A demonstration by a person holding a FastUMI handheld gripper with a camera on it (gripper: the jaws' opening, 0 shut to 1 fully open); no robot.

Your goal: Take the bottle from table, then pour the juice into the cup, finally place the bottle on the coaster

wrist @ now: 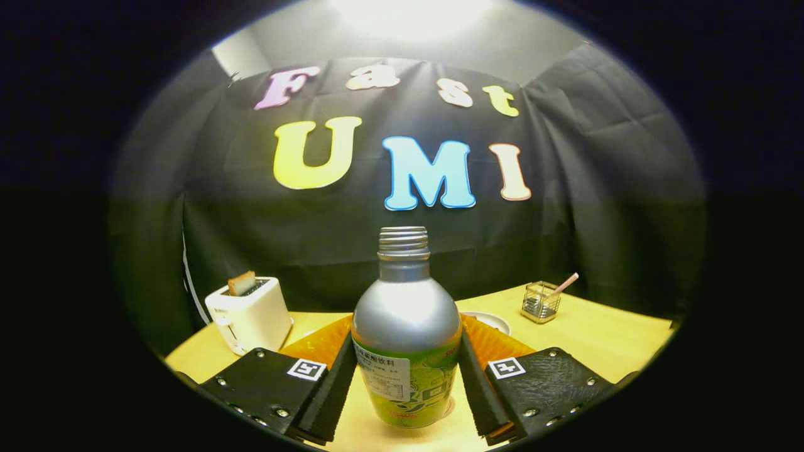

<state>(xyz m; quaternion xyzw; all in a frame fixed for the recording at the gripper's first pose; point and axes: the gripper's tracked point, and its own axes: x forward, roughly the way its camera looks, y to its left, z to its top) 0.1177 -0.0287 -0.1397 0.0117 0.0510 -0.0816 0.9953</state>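
Gripping the bottle (406,333) by its lower body, the tongs (407,383) have one finger pressed against each flank, so they are clenched on it. The hold sits below the silver shoulder, on the wide labelled part, probably because the parallel sides there give the pads a flat seat and keep the weight low for tilting. The bottle stands upright between the fingers, its threaded neck uncapped and pointing to 12 o'clock; whether its base rests on the worktop (603,339) or is just lifted I cannot tell. A pale round mark, perhaps the coaster, peeks out at the bottle's foot toward 4 o'clock. Beyond the bottle, at about 1 o'clock, the rim of a white dish (493,321) shows. A white toaster (250,314) with a slice in it stands at 10 o'clock, and a wire holder (540,302) with a pink stick at 2 o'clock. No cup can be picked out.
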